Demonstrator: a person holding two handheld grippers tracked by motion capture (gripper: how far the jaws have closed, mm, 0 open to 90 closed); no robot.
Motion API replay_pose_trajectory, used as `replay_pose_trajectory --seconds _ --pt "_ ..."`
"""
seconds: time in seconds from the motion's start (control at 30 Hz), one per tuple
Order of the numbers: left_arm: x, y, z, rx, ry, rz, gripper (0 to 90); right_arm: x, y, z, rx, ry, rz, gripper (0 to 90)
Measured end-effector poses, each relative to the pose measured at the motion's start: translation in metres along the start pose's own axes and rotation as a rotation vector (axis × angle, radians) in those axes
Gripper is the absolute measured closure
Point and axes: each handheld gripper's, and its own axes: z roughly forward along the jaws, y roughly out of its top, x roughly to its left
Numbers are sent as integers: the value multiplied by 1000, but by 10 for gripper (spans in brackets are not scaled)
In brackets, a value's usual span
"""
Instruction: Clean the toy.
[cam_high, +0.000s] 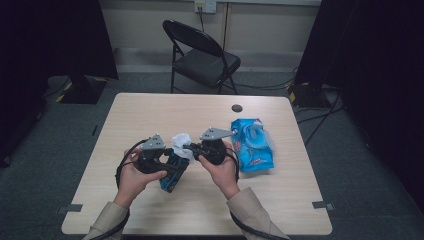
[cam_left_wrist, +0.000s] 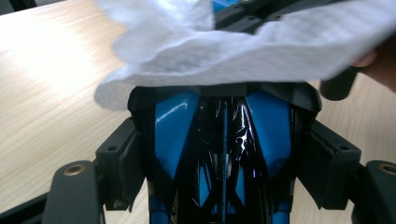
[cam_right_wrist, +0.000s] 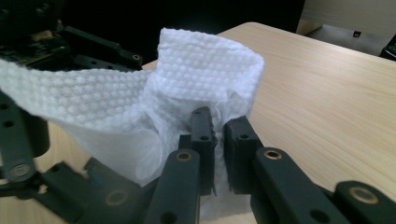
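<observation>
Midway above the pale wooden table (cam_high: 150, 107), the left gripper (cam_high: 169, 170) has its jaws spread wide and pressed on either side of a glossy blue-and-black plastic wipes pack (cam_left_wrist: 224, 154), holding it just off the tabletop; the right gripper (cam_high: 189, 148), jaws nearly closed, pinches a white textured wet wipe (cam_right_wrist: 140, 100) that rises from the pack's top and drapes over it; both grippers sit close together at the table's centre; a second, light-blue wipes packet (cam_high: 253, 145) lies flat just beside the right hand (cam_high: 220, 167); a black folding chair (cam_high: 200, 55) stands beyond the table's far edge.
</observation>
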Motion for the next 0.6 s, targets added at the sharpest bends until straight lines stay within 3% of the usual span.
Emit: replay_pose_trajectory --seconds 0.23,0.37,0.6 --pt "-1 2 -3 -7 10 9 256 -5 -3 3 5 -2 13 839" --pt "6 -2 -7 -17 21 -16 255 -10 -5 -4 -19 -13 37 839" --pt "9 -1 -10 -27 41 -16 255 -14 -7 -16 -53 3 48 839"
